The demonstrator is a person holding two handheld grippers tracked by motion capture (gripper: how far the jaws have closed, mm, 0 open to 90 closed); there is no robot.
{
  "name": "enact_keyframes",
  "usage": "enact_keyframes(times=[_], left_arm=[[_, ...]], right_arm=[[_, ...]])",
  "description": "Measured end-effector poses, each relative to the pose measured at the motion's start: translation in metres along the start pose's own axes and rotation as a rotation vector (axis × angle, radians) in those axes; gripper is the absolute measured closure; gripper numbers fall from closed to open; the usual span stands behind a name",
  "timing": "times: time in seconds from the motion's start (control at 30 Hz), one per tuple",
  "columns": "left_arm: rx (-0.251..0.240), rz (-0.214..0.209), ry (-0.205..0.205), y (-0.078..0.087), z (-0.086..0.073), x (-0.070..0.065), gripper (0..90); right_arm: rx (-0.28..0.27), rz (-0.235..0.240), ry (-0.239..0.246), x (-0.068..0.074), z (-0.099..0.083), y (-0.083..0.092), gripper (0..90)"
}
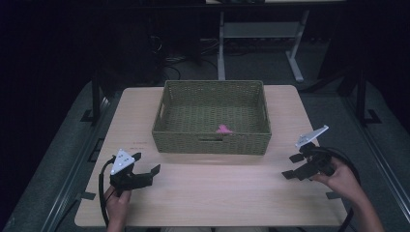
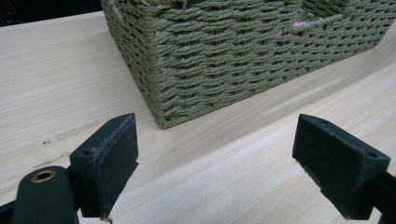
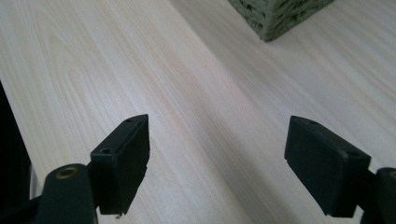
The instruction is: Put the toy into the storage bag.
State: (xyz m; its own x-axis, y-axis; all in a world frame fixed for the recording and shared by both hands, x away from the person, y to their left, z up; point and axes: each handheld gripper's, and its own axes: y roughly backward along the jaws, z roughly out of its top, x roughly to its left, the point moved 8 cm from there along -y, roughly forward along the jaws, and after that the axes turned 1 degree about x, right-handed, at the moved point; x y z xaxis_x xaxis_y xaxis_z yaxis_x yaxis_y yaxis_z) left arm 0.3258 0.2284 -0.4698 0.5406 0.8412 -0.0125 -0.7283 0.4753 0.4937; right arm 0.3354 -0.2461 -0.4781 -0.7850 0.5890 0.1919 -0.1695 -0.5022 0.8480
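The woven basket (image 1: 211,117) is set on the table (image 1: 212,198), towards its far edge. A small object (image 1: 223,129) lies inside the basket, near its front wall. The left gripper (image 1: 145,164) is held before the basket's left corner, the right gripper (image 1: 291,166) before and beyond its right corner.

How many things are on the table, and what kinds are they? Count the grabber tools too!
Woven green basket: 1
Small pink thing inside the basket: 1 (too small to tell what it is)
Grippers held above the table: 2, the left gripper and the right gripper, both with jaws open and nothing between them
Total: 4
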Motion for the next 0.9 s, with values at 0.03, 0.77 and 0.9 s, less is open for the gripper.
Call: enact_keyframes(times=[0.03, 0.77, 0.9], left_arm=[[0.001, 0.002, 0.000, 0.000, 0.000, 0.000, 13.8], [0.001, 0.000, -0.007, -0.001, 0.000, -0.001, 13.8], [0.001, -0.001, -0.008, 0.000, 0.000, -0.002, 13.8]], right_arm=[[0.001, -0.002, 0.003, 0.000, -0.002, -0.001, 21.8], [-0.030, -0.019, -0.040, 0.009, -0.037, -0.010, 22.1], [-0.026, -0.038, -0.038, 0.012, -0.043, -0.015, 21.5]])
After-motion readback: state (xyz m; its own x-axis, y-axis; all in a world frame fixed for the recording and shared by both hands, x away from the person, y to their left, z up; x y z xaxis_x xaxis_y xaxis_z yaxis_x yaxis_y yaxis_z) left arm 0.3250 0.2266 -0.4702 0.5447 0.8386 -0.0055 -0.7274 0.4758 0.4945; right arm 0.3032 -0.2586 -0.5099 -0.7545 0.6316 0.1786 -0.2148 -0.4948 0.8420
